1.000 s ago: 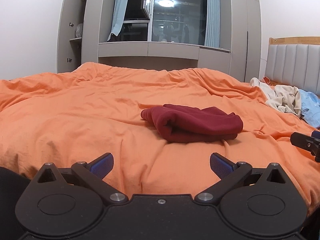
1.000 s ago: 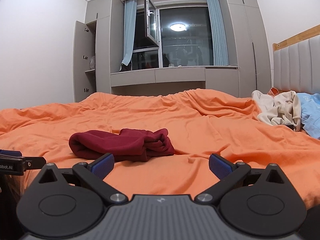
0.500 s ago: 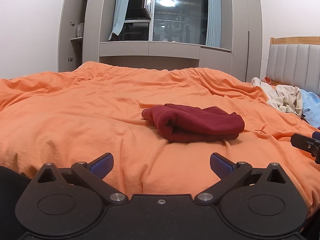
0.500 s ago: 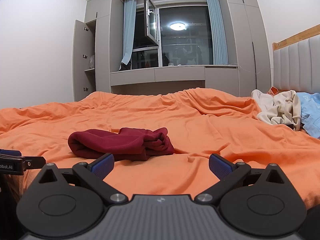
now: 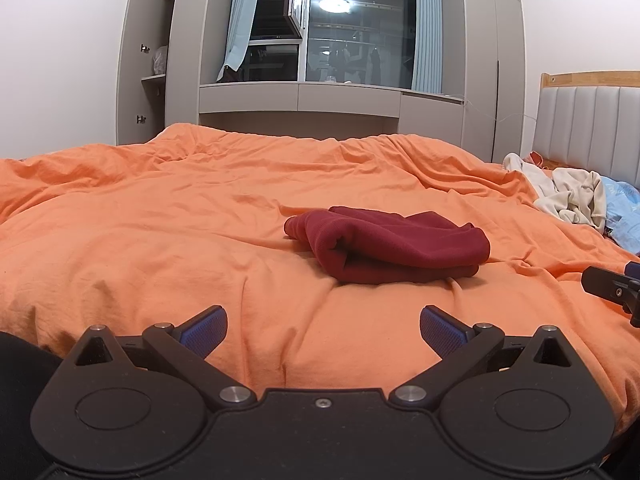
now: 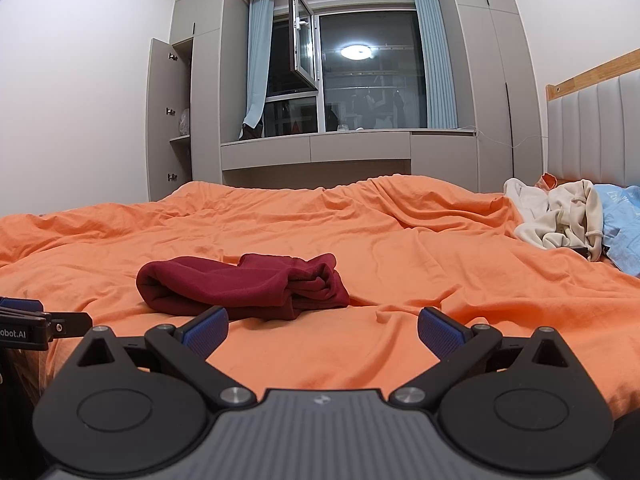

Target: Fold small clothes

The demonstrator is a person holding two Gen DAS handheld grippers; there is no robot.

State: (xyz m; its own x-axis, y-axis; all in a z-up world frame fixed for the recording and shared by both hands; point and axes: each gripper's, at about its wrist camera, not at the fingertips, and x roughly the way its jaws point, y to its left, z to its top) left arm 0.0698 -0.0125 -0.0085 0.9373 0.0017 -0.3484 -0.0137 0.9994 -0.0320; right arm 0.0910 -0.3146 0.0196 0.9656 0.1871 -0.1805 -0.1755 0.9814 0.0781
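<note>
Two grippers hang low over the near edge of a bed covered by an orange duvet, and neither one touches cloth. The landmark here is the dark red garment, which lies folded into a thick bundle on the duvet, its layered open edges turned toward the headboard side and its rounded fold toward the opposite side. The left gripper sits on the near side of the garment and a little toward the rounded fold, its blue-padded fingers spread wide with only bare duvet between them. The right gripper is also on the near side of the garment but further toward the headboard end — its fingers stand just as wide apart, and its left pad overlaps the garment's near edge in the right wrist view, though whether it touches cannot be told. Each gripper shows at the rim of the other's view, level with the garment's near side. Well beyond the garment toward the headboard, a cream garment lies crumpled, with a light blue cloth just beside it. Past the far side of the garment rise grey built-in cabinets around a dark window – one pane is swung open.
</note>
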